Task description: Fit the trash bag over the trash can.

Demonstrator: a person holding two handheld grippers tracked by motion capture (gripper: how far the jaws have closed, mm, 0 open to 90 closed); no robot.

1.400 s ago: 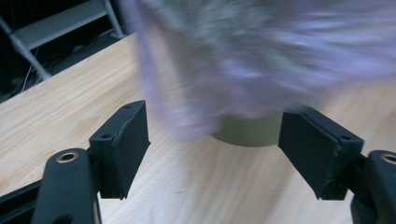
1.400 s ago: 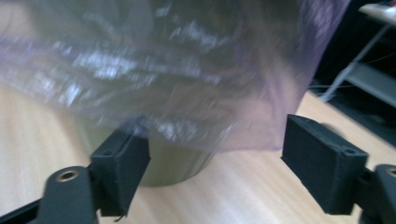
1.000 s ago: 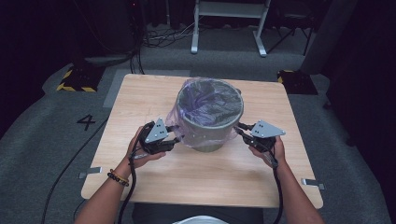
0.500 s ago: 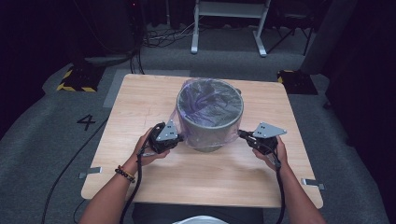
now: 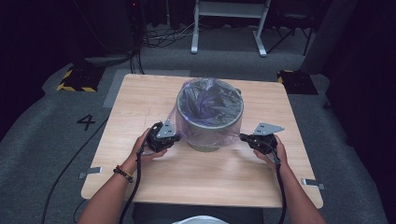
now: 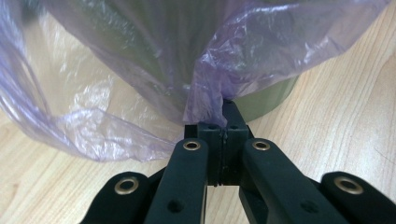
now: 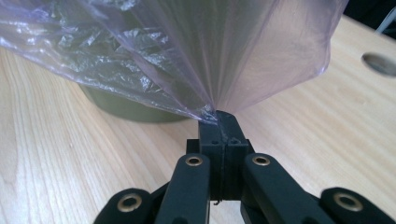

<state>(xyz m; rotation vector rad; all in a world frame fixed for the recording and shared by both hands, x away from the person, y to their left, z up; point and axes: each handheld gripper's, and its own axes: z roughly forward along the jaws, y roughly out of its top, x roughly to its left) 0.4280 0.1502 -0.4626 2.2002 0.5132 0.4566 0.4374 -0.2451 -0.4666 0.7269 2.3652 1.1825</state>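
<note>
A grey round bin [image 5: 210,140] stands in the middle of the wooden table [image 5: 140,98], lined with a thin purple see-through bag [image 5: 208,100] whose edge hangs outside over the rim. My left gripper [image 5: 173,138] is at the bin's left side, low near the table. In the left gripper view the left gripper [image 6: 223,116] is shut on a bunched fold of the bag [image 6: 140,70], with the bin [image 6: 266,100] behind. My right gripper [image 5: 243,137] is at the bin's right. The right gripper [image 7: 219,122] is shut on a taut corner of the bag [image 7: 210,56], near the bin's base [image 7: 126,109].
A round hole [image 7: 379,63] is cut in the tabletop beyond the right gripper. Off the table, a white metal frame [image 5: 229,9] stands at the back and yellow-black blocks [image 5: 74,81] sit on the grey floor. The person's forearms come in from the near edge.
Both hands have sunk toward the tabletop beside the bin. The left one has shifted in toward the bin. The bag's edge now hangs lower down the bin's sides.
</note>
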